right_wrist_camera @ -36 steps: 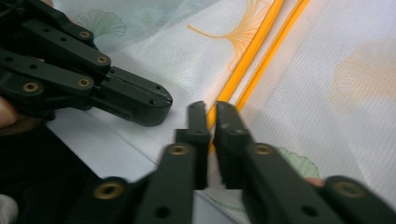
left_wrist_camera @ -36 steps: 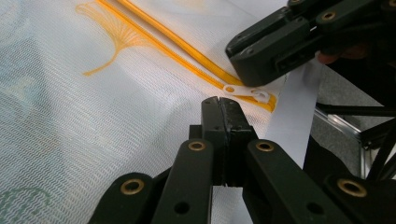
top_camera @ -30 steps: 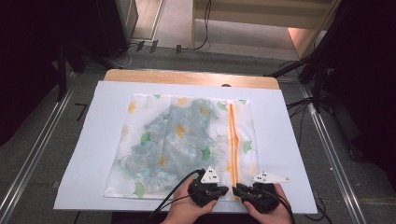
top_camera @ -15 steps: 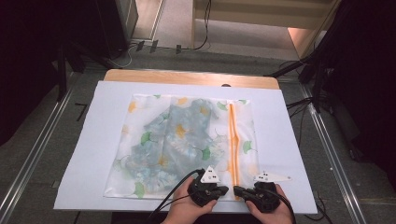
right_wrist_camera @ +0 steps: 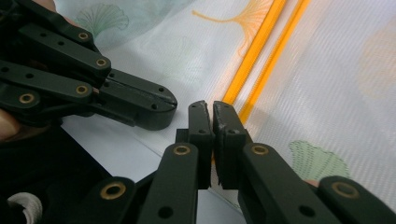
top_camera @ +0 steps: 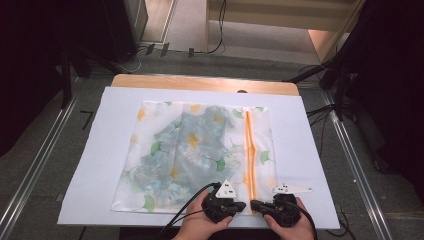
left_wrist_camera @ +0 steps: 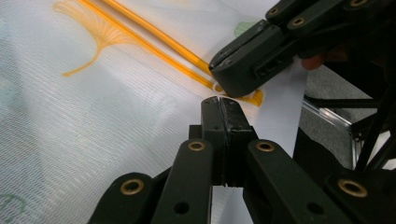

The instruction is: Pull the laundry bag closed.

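High view: a see-through mesh laundry bag [top_camera: 195,155] with leaf prints lies flat on a white sheet [top_camera: 95,165] that covers the worktop [top_camera: 200,82]. Some blue-green folded cloth [top_camera: 192,150] sits inside the bag. An orange zipper [top_camera: 249,150] runs down the bag close to its right edge.

Both tools sit at the near end of the zipper, side by side. The left tool [top_camera: 235,204] is just left of the zipper's near end. The right tool [top_camera: 256,205] is right at that end. A hand [top_camera: 197,225] holds the left tool and another hand [top_camera: 292,222] holds the right one.

Left gripper view: the left tool [left_wrist_camera: 219,100] has its jaws pressed tight together, lying on the bag's mesh just beside the zipper's end [left_wrist_camera: 252,97]. I cannot tell if a bit of mesh is pinched between them. The right tool's tip touches the zipper end there.

Right gripper view: the right tool [right_wrist_camera: 209,106] has its jaws almost together, with a thin slit left. Its tip meets the near end of the zipper [right_wrist_camera: 252,60], and I cannot tell if it has hold of it. The left tool [right_wrist_camera: 154,109] lies close by on the bag.

I can see no writing or labels to read.
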`<state>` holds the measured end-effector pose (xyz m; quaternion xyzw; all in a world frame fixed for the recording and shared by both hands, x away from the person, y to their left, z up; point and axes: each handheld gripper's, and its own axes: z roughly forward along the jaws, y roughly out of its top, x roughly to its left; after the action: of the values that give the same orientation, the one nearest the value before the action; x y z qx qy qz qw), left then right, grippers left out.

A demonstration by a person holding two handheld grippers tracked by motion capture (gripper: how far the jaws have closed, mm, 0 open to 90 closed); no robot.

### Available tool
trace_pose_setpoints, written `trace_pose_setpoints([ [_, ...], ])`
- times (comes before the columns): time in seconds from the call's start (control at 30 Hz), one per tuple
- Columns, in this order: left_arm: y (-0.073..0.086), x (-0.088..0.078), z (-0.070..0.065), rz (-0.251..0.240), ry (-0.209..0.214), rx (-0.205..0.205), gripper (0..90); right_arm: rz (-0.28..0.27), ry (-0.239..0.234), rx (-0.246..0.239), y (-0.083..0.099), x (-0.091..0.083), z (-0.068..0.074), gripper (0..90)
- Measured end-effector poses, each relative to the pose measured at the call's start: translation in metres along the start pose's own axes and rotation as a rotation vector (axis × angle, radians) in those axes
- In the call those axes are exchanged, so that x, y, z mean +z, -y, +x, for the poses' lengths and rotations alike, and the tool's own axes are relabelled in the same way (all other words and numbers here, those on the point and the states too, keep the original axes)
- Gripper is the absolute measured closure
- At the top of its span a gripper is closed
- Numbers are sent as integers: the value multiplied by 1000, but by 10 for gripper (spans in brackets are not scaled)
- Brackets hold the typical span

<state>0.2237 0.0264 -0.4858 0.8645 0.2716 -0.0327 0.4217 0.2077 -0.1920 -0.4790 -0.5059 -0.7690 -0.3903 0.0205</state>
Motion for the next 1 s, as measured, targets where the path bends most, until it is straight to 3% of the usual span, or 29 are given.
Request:
trace_pose_setpoints([
  [0.17,0,0,0,1,3,2,900,-6,12,-12,0,-1,3,900],
  [0.27,0,0,-1,2,3,5,900,-27,3,10,0,-3,1,900],
  [0.4,0,0,-1,1,4,2,900,-24,-29,50,1,-2,-4,900],
  [0.5,0,1,-1,4,17,8,894,-14,-36,53,1,0,-7,884],
  [0.53,0,1,-1,2,19,8,893,-7,-58,76,1,0,-10,889],
  [0.63,0,2,-4,7,22,16,893,7,-57,65,0,0,-8,900],
  [0.73,0,3,-5,6,27,20,898,0,-25,22,0,0,-3,900],
  [0.9,0,4,-8,2,14,37,900,-12,-16,29,0,0,-2,900],
  [1.0,2,4,-12,-2,-11,75,900,-23,-12,27,-1,-1,-2,900],
])
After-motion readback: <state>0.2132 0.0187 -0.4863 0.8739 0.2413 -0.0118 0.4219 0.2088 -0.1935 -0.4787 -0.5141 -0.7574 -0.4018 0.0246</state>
